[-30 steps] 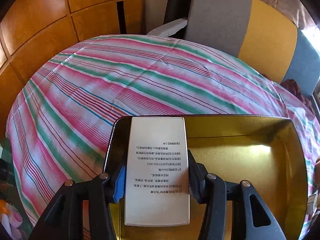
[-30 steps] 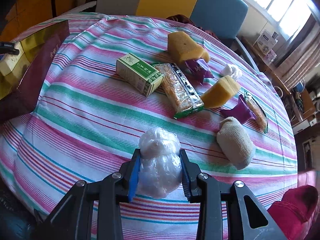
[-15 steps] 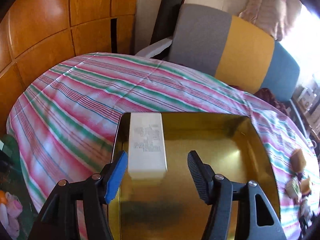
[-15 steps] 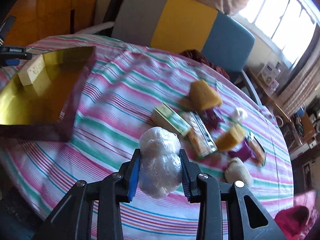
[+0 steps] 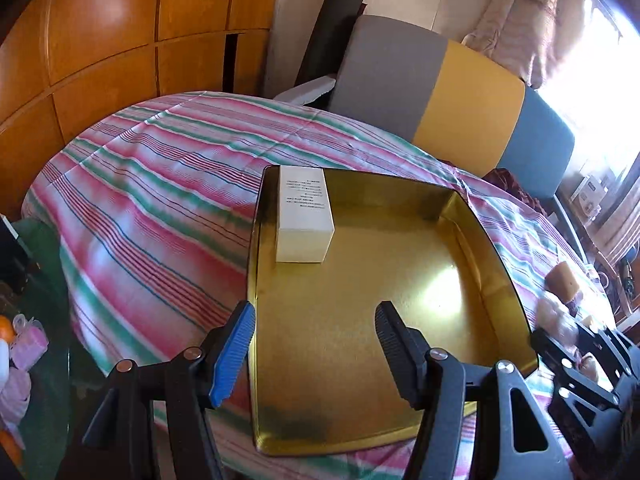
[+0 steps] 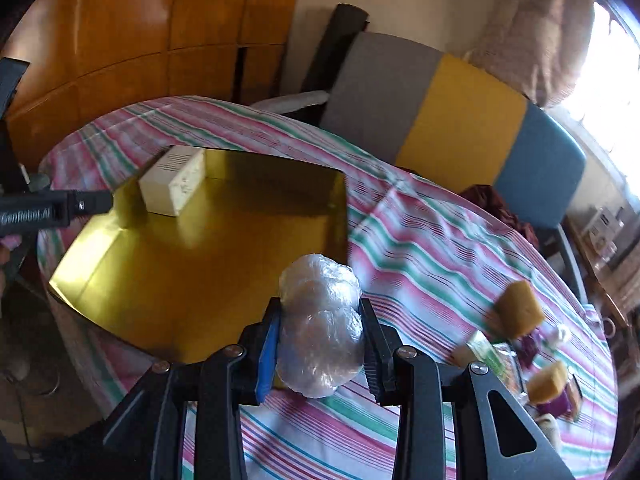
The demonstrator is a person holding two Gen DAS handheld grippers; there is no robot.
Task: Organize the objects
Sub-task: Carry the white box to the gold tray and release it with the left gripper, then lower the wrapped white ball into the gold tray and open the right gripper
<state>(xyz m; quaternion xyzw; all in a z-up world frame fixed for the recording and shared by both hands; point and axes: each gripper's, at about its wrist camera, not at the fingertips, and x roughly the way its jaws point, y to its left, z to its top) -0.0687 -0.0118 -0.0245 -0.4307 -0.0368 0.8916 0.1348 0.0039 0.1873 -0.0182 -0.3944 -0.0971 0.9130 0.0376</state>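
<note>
Right tool [image 6: 318, 344], clamped on plastic-wrapped bundle [image 6: 320, 320], lower centre of frame; gold tray [image 6: 132, 280] lies ahead, upper left, white box [image 6: 172, 184] in far corner; left tool [image 5: 314, 344] apart, empty.

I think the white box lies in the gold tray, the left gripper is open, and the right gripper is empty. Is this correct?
Not quite: the right gripper is not empty; the right wrist view shows it shut on a clear plastic bundle. The rest holds: the white box lies in the gold tray, and the left gripper is open.
</note>
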